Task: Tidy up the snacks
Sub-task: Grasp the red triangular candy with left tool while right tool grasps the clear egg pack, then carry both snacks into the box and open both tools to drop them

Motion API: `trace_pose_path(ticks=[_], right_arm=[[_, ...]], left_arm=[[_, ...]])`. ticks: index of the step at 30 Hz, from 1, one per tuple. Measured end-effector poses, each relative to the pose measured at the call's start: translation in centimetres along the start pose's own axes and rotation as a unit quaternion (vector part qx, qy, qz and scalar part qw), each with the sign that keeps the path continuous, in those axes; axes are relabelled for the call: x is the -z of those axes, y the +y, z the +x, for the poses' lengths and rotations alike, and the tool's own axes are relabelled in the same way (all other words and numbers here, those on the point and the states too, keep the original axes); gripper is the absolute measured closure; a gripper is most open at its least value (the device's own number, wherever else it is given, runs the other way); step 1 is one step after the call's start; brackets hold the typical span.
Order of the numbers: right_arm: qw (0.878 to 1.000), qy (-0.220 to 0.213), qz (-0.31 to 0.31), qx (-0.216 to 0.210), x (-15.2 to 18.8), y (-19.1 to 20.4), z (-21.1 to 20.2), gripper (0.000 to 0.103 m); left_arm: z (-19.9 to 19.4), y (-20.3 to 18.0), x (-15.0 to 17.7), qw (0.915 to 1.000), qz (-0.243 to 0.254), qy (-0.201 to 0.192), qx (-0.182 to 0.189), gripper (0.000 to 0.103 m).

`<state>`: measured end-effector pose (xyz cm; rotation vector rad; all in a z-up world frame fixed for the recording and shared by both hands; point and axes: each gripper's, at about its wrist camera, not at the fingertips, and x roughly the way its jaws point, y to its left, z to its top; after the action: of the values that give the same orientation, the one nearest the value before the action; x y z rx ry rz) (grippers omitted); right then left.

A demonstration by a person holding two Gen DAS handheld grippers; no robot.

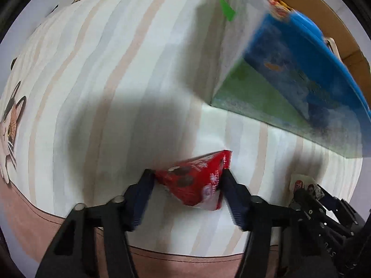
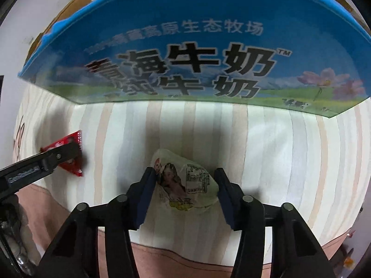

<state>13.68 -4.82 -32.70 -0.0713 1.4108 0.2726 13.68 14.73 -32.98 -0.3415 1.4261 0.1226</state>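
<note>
Both hand-held grippers point steeply down at the striped bedsheet [image 2: 266, 150], low in frame. Left hand-held gripper [image 1: 189, 178] clamps the red packet [image 1: 194, 183]; right hand-held gripper [image 2: 185, 178] clamps the pale packet [image 2: 185, 183]. Milk carton [image 2: 197, 53] fills the top.

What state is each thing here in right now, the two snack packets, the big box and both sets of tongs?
Red foil snack packet: lying on the striped cloth, squeezed between tongs.
Pale plastic snack packet: lying on the cloth, squeezed between tongs.
Blue and green cardboard milk box: standing on the cloth, top open.
Left tongs: shut on the red packet.
Right tongs: shut on the pale packet.
</note>
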Motion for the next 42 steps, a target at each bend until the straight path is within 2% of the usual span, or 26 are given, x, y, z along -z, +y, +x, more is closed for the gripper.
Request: trace_pose_path(ticks=[6, 10, 13, 16, 18, 20, 22, 25, 27, 31, 37, 41, 42], right_arm=[[1.000, 0.014, -0.011, -0.023, 3.5, 0.3, -0.5, 0.053], [0.999, 0.020, -0.014, -0.039, 6.6, -0.7, -1.7, 0.068], [0.998, 0.043, -0.011, -0.049, 8.5, -1.3, -1.5, 0.068], [0.995, 0.053, 0.040, -0.081, 9.4, -3.1, -0.6, 0.067], [0.992, 0.046, 0.062, -0.098, 9.3, -3.7, -0.7, 0.060], [0.991, 0.040, 0.072, -0.104, 8.4, -3.9, -1.0, 0.046], [0.992, 0.035, 0.071, -0.094, 8.1, -3.6, -0.9, 0.042], [0.995, 0.032, 0.067, -0.071, 6.9, -2.6, 0.3, 0.041], [0.997, 0.029, 0.053, -0.041, 5.7, -1.3, 1.3, 0.050], [1.000, 0.019, 0.010, -0.017, 6.0, 0.5, 1.2, 0.054], [0.998, 0.009, 0.019, -0.054, 8.2, 0.2, -0.9, 0.057], [0.996, -0.001, 0.037, -0.080, 9.1, -1.1, -2.9, 0.057], [0.995, -0.005, 0.040, -0.086, 9.1, -2.5, -4.0, 0.057]], left_arm=[[-0.5, -0.7, 4.1, 0.9999, 0.004, 0.004, 0.014, 0.048], [-0.8, -1.8, 8.3, 0.9995, 0.016, 0.017, 0.021, 0.049], [-0.6, -2.7, 11.3, 0.9987, 0.031, 0.031, 0.028, 0.049], [0.0, -3.3, 13.2, 0.9985, 0.037, 0.037, 0.019, 0.049], [0.5, -3.3, 13.5, 0.9985, 0.031, 0.040, 0.020, 0.049], [0.7, -3.3, 13.5, 0.9987, 0.024, 0.040, 0.021, 0.049], [0.9, -2.8, 13.7, 0.9988, 0.020, 0.040, 0.019, 0.049], [1.8, -2.3, 13.2, 0.9991, 0.019, 0.037, 0.012, 0.049], [2.2, -2.6, 13.1, 0.9991, 0.018, 0.036, 0.008, 0.049], [1.5, -4.3, 13.1, 0.9992, 0.022, 0.032, 0.003, 0.049], [-0.6, -4.8, 12.7, 0.9993, 0.026, 0.021, 0.016, 0.049], [-2.8, -5.6, 12.3, 0.9987, 0.035, 0.010, 0.035, 0.049], [-3.5, -6.0, 12.1, 0.9984, 0.038, 0.005, 0.041, 0.049]])
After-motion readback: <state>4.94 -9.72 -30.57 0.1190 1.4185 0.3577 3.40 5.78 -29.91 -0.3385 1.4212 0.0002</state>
